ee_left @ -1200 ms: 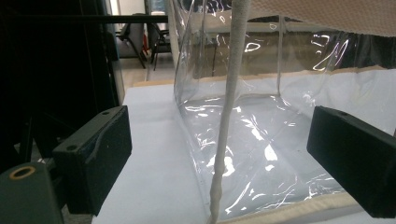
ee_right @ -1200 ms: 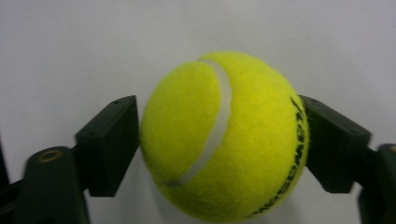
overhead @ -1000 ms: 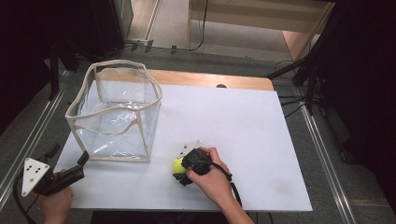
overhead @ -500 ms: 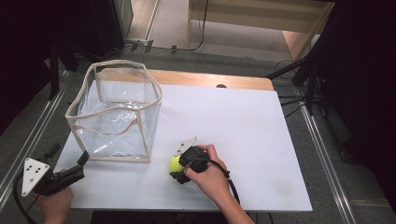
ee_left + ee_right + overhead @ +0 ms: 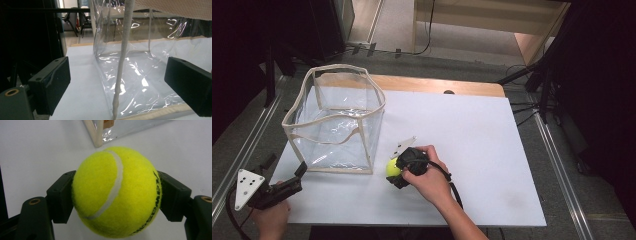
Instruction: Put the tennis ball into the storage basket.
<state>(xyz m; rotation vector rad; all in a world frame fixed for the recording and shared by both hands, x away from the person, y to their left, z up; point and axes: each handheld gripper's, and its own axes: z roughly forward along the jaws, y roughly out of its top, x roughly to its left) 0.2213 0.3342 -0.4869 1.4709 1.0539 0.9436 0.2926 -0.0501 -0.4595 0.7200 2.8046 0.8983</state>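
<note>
Right gripper view: right gripper point(image 5: 117, 195) clamps the tennis ball point(image 5: 117, 192) between both pads, above the white table point(image 5: 472, 130), near the clear bag point(image 5: 337, 120). Left gripper point(image 5: 117, 85) stands wide open at the bag's corner.

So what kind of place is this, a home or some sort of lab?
Most likely a lab or recording workspace: a white tabletop on a metal-railed frame, cables on the floor, and dark stands around it.
</note>
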